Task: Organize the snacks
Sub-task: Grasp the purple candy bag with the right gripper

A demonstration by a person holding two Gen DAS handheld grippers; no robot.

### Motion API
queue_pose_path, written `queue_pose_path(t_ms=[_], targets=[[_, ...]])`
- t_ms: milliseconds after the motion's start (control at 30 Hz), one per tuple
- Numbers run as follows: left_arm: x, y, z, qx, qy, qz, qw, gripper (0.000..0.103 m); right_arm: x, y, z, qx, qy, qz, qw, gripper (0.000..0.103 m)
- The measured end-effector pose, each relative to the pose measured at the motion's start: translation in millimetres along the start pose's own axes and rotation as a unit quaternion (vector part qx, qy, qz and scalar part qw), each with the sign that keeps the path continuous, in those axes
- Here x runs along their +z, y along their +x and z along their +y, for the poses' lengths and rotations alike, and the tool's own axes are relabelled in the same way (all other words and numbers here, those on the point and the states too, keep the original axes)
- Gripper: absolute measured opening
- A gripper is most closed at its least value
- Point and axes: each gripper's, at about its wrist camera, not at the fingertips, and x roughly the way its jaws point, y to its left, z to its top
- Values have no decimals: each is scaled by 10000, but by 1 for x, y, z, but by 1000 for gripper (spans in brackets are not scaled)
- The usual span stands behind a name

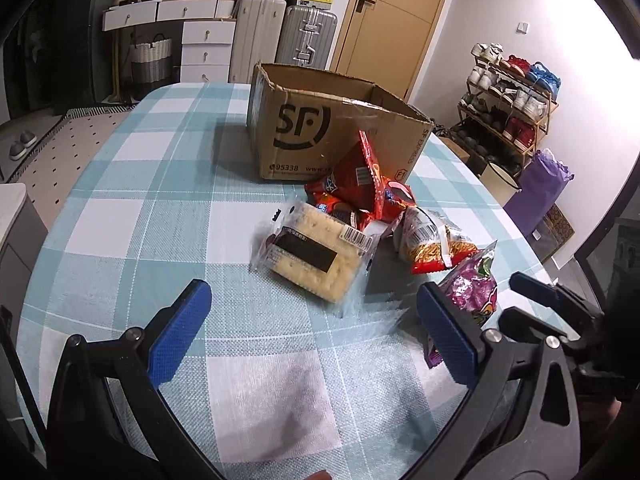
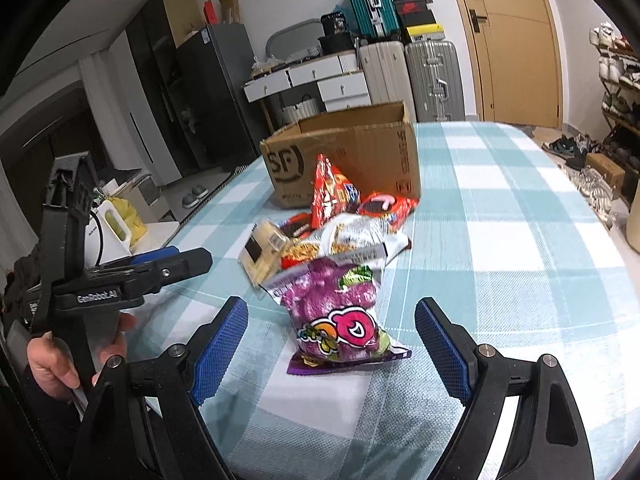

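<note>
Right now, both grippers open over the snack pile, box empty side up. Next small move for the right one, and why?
Probably ease the right gripper forward and down so its pads straddle the purple snack bag, then close. That bag lies nearest, loose on the tablecloth at the pile's front edge, already lined up between the open jaws and untouched. The open cardboard box waits behind the pile.

Near the frame centre we see an open brown cardboard box (image 1: 320,128) printed "SF", standing upright on the checked cloth. Just in front of it we find the snacks heaped together: a red bag (image 1: 356,176) propped upright against the box, a clear-wrapped pack of pale crackers (image 1: 312,256) lying flat at centre, a silver-and-red noodle-snack bag (image 1: 432,240) to its right, and a purple bag (image 2: 340,320) lying nearest, lower centre in the right wrist view.
</note>
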Motion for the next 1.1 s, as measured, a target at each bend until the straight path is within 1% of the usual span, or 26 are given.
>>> queue_pose_path(t_ms=[200,567,667,733,800,867,900,933,1000,1033,1100], targets=[[0,12,7,-56,-75,95,9999,102,0,22,-5,43,0,227,9997,87],[-2,31,19,-128,-157,256,9995,102,0,50,-6,97,38,457,9989,87],[-2,35,22,-123,-199,287,9993,102,0,56,-8,61,66,498,9987,86],[-2,37,25,-117,-223,299,9992,102,-1,58,-9,73,77,536,9985,82],[-1,39,27,-118,-255,298,9992,102,-2,61,-8,60,58,567,9984,82],[-2,39,29,-116,-273,298,9991,102,-2,62,-9,51,59,576,9983,76],[-2,40,30,-122,-281,305,9991,102,-2,64,-10,64,84,594,9982,70],[-2,40,30,-124,-282,310,9990,102,-2,65,-11,94,110,611,9980,61],[-2,42,30,-121,-281,322,9990,102,-3,64,-13,190,143,598,9979,57],[-3,42,30,-120,-284,334,9990,102,-3,63,-12,249,130,619,9977,52],[-3,44,32,-120,-294,354,9989,102,-4,60,-10,216,52,570,9981,49]])
